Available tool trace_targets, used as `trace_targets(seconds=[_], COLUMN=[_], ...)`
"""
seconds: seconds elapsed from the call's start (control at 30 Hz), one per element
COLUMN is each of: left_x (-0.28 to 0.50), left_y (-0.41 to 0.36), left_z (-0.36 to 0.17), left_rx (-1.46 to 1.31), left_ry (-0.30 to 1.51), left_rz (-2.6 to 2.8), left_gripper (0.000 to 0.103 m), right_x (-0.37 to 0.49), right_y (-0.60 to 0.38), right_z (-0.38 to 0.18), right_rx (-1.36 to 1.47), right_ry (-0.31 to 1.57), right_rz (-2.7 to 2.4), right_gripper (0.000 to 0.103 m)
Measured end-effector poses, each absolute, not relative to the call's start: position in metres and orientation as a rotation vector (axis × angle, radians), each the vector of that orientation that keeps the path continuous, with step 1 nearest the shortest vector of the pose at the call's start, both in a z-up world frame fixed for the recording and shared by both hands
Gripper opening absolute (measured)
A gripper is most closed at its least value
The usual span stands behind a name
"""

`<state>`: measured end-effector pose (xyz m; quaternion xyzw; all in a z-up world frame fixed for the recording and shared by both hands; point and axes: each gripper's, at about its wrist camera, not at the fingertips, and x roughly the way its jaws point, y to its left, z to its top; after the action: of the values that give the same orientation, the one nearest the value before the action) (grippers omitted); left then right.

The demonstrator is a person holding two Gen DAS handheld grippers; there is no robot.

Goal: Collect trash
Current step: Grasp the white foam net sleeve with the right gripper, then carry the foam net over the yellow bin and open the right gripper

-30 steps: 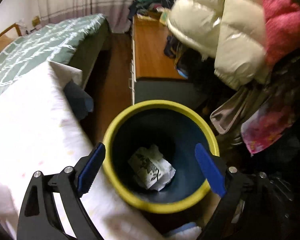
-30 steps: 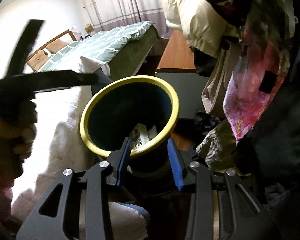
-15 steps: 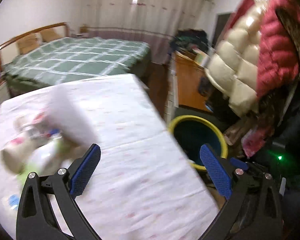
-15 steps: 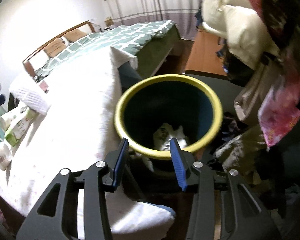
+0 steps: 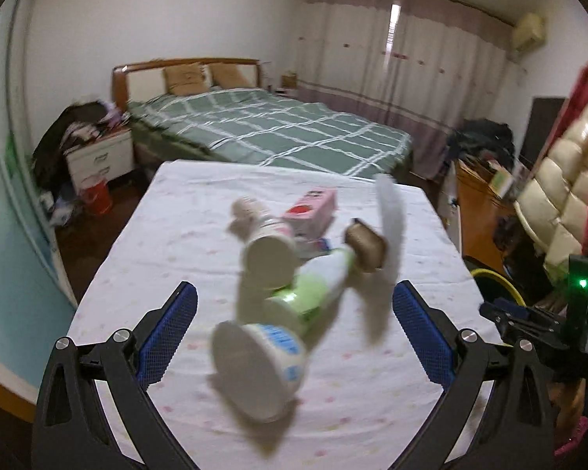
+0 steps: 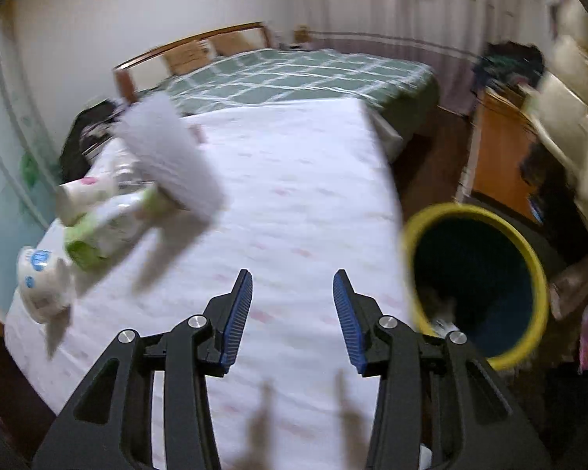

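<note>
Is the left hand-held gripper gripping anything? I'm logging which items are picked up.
No: the left hand-held gripper is wide open, its blue pads apart on either side of the bottles lying on the white-covered table.

We see a bed under a green checked cover, white walls, pale curtains and a wooden cabinet.

left claw swung from bin to worktop clutter; right claw left bin rim, wider open.
</note>
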<state>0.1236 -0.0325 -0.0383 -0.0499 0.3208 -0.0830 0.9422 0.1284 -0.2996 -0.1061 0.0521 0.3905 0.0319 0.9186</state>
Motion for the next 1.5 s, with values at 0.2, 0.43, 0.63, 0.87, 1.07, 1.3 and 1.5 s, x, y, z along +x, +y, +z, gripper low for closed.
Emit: trace_targets(seconds=[0.2,0.43,0.63,0.87,1.07,1.3,1.5], left_x=[0.122,0.128,0.132,0.133,0.131,0.128,0.125], left_y=[0.002,0.008,0.002,0.000,-0.004,-0.015,-0.031], left_z=[-0.049,-0.056,-0.064,-0.070,-0.069,-0.073,-0.085], left_rx=[-0.140,-0.160,-0.156,-0.158,-0.157,-0.135,-0.099], left_ry=[0.657,0.663,0.683,0.698,0.695,0.701,0.732], left_rz=[-0.120,-0.115,-0.134,-0.140,-0.143,-0.172,-0.198], left_gripper=[0.098,0.098,0.098,0.098,0.098,0.098,0.098], right_x=[0.171,0.216,0.242,0.239,0.211,0.159,0.132], right_y=[-0.241,-0.195,-0.191,-0.203,-0.234,-0.316,-0.400], right_z=[-0.092,-0.084,-0.085,-0.080,-0.066,-0.057,-0.073], right_rx=[0.050,-0.019,-0.042,-0.023,0.052,0.184,0.275], right_ry=[0.768,0.734,0.739,0.723,0.684,0.626,0.627], right_rz=[0.151,0.137,0.084,0.080,0.071,-0.080,-0.271], right_gripper=[0.042,0.041,0.040,0.011,0.011,0.011,0.011])
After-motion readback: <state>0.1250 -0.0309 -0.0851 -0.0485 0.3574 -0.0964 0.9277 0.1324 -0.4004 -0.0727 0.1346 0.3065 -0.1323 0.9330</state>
